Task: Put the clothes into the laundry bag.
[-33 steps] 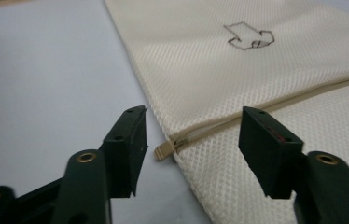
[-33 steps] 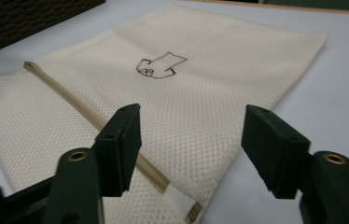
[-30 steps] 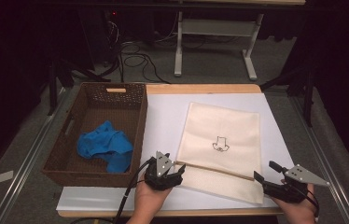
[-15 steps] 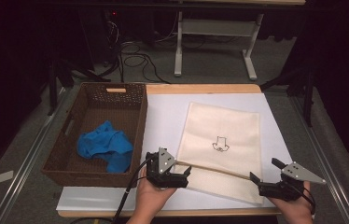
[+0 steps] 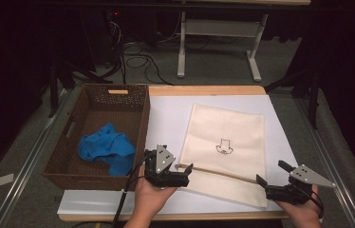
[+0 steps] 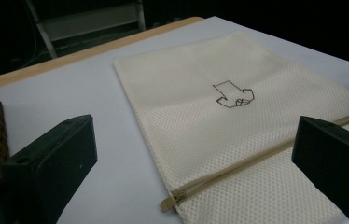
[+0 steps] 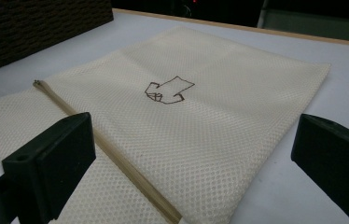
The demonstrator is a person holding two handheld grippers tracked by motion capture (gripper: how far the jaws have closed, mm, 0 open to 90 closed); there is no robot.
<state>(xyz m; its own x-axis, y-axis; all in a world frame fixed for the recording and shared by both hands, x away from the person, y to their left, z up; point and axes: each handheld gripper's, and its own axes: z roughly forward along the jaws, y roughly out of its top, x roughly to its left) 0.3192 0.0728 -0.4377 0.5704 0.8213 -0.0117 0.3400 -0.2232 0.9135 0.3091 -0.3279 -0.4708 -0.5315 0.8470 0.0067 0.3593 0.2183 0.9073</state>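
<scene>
Mesh laundry bag point(image 5: 225, 152) lies flat on the white worktop point(image 5: 166, 118) beside the basket point(image 5: 97, 137), both hand-held grippers, left point(image 5: 185, 173) and right point(image 5: 263, 185), standing wide open and empty at its zipper point(image 5: 216, 172) ends; regrip should take each end squarely, evenly.

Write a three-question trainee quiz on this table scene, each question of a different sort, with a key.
1. True or false: the blue cloth lies inside the brown basket.
2. Multiple choice: the left gripper is at which end of the mesh bag's zipper? A) the end nearer the basket B) the end farther from the basket C) it is over the basket.
3. Fill in: in the right gripper view, the jaws of the right gripper stand ____ with nothing pinched between them.

Key: 1 true; 2 A; 3 open.
</scene>
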